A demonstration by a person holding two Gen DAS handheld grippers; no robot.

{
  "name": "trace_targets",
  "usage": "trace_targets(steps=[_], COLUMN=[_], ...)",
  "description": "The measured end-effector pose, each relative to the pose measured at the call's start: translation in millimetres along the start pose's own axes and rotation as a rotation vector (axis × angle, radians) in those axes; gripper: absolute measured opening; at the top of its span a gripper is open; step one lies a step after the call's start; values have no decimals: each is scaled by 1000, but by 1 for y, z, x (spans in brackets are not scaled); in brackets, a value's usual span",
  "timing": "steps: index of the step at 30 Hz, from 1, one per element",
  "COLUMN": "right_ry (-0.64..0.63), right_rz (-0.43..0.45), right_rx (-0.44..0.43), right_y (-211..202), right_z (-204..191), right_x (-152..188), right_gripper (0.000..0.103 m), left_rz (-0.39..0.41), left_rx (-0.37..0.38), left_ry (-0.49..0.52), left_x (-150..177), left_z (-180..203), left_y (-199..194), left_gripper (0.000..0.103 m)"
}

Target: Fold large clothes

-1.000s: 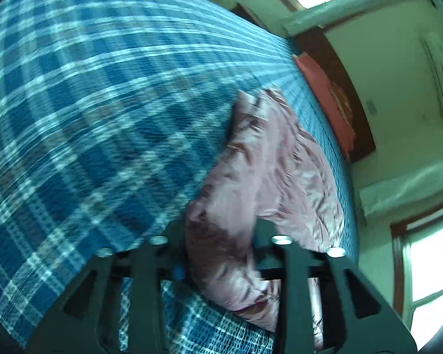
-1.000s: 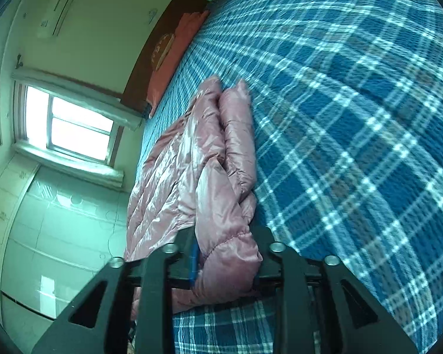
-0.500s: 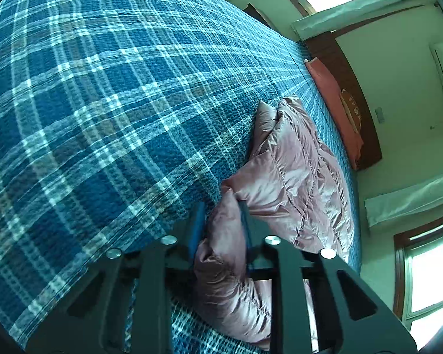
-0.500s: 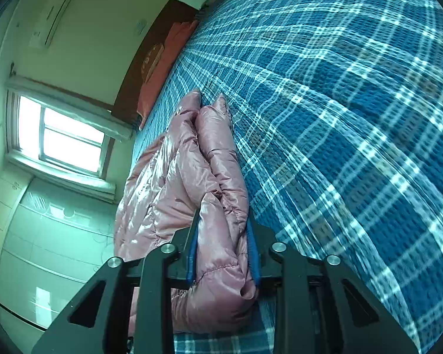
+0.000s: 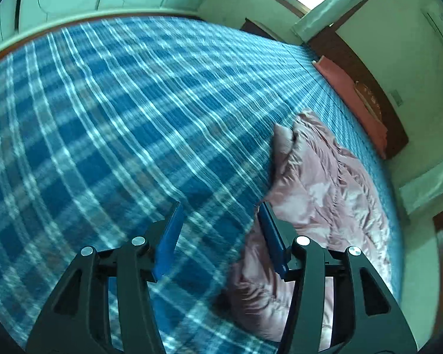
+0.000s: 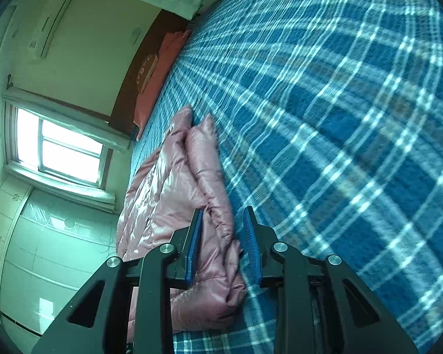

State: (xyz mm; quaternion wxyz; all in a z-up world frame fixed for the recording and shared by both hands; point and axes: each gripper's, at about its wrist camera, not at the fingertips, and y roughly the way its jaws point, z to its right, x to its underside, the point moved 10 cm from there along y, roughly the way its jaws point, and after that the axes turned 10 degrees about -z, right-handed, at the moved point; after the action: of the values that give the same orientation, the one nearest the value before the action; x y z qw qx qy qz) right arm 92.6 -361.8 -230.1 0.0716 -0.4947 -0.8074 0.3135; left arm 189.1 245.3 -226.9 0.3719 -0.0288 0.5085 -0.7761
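A puffy pink jacket (image 5: 325,183) lies in a long bundle on the blue plaid bedspread (image 5: 103,118). My left gripper (image 5: 220,206) hovers over bare bedspread just left of the jacket. Its jaws are opening and nothing is between them; the jacket's near end bulges past the right finger. In the right wrist view the jacket (image 6: 168,183) runs away from me along the bed's left side. My right gripper (image 6: 223,210) has the jacket's near folded edge between its blue pads. Its jaws are opening slightly, with the padding still filling the gap.
The bedspread (image 6: 339,118) stretches wide to the right of the jacket. An orange pillow (image 6: 159,67) rests against a dark wooden headboard (image 6: 138,67) at the far end. The bed's edge, a window (image 6: 68,147) and pale wardrobe doors (image 6: 29,250) lie left of the jacket.
The left gripper squeezed a fold of the jacket, then let it go, opened wide and swung left over the bedspread. The right gripper closed on the jacket's edge and crept forward.
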Motion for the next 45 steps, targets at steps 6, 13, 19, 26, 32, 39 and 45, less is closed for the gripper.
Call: trace_targets(steps=[6,13,19,26,32,39,45], right_ry=[-31,-243,-521,-734,-826,-847,-848], right_rz=[47,67,-22,-125,-157,-185,-139], right_rx=[179,372,401,454,527,580,548], right_y=[-29,-39,13,94,147,180,171], right_z=[23,-28,-113,-177,-192,-167,-201], right_x=[-14,-12,28,69,83,83,73], right_gripper=[29,29,29,29,29,29,29], left_rz=[58,195,185,142,81,50,114], left_rx=[-215,-301,-274,-318,-385,-394,-328], left_ry=[93,362,566,714,751,754,755], left_x=[-10,-8,18,46,59,59,41], left_z=[-22,45,129,197,204,198,225], left_y=[-21,-61,-41,11,61,83,55], left_gripper=[53,53,53,53,53,52,51])
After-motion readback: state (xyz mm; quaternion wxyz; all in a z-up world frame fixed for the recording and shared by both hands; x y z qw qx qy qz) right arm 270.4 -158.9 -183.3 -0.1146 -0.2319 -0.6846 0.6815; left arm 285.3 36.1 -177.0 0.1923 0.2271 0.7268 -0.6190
